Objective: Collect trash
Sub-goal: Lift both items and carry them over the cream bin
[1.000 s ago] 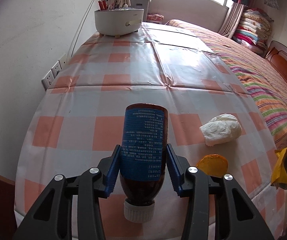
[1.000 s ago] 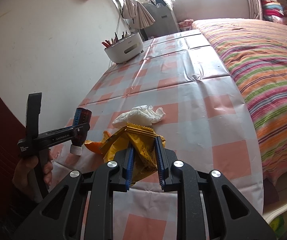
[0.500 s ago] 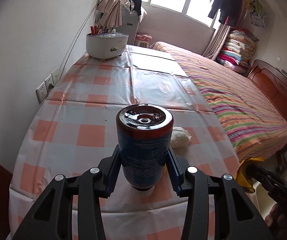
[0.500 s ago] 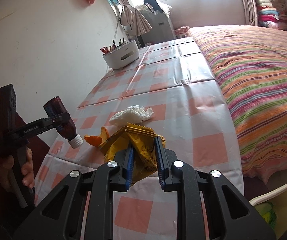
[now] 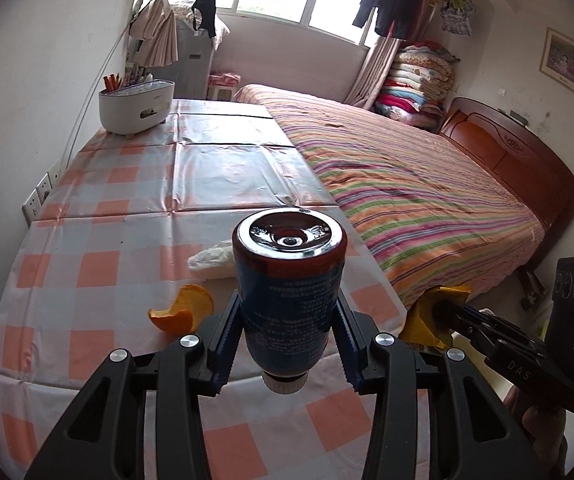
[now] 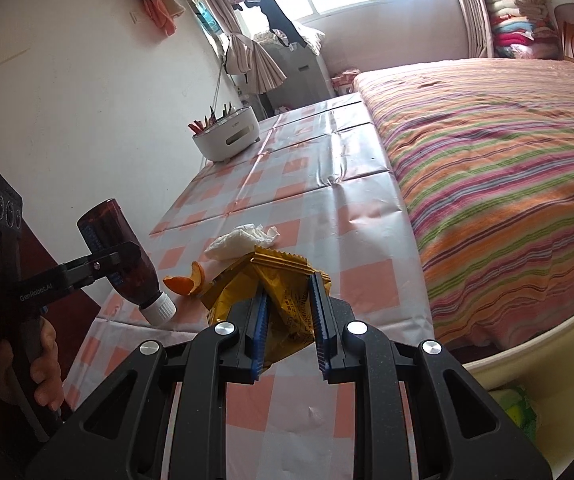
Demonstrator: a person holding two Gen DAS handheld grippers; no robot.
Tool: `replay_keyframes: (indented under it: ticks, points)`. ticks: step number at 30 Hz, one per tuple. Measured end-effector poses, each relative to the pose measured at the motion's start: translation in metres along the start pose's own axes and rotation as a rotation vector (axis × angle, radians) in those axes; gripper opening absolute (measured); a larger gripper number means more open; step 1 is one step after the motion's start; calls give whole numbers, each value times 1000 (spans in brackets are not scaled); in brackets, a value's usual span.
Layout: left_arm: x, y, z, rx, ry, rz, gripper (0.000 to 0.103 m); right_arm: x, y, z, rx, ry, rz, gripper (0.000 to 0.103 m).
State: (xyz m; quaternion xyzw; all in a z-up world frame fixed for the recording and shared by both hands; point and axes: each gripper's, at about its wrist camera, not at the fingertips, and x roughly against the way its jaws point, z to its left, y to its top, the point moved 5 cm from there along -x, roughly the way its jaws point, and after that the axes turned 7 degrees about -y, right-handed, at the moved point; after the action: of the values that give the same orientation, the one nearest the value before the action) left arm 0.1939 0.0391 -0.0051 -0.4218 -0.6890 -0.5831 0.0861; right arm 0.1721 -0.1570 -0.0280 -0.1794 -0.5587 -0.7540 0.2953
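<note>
My left gripper [image 5: 287, 340] is shut on a brown bottle [image 5: 289, 280] with a blue label and a white cap, held cap-down above the near end of the checked table [image 5: 99, 264]. The right wrist view shows that bottle [image 6: 121, 256] at the left, in the left gripper [image 6: 105, 262]. My right gripper [image 6: 289, 320] is shut on a crumpled yellow wrapper [image 6: 275, 288], lifted off the table; the wrapper [image 5: 427, 316] also shows at the right of the left wrist view. An orange peel [image 5: 183, 310] and a crumpled white tissue [image 5: 211, 260] lie on the cloth.
A white utensil holder [image 5: 135, 106] stands at the table's far end by the wall. A striped bed [image 5: 427, 184] runs along the table's right side. A cream bin rim [image 6: 527, 344] with something green inside shows at lower right. Wall sockets [image 5: 39, 196] sit at the left.
Both grippers have drawn back and risen from the table with their loads. The bottle has tipped so its base faces the camera. The bin rim has come into the right wrist view.
</note>
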Motion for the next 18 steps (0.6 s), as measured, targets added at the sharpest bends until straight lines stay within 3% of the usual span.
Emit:
replay_keyframes:
  ticks: [18]
  points:
    - [-13, -28, -100, -131, -150, 63, 42, 54, -16, -67, -105, -92, -78, 19]
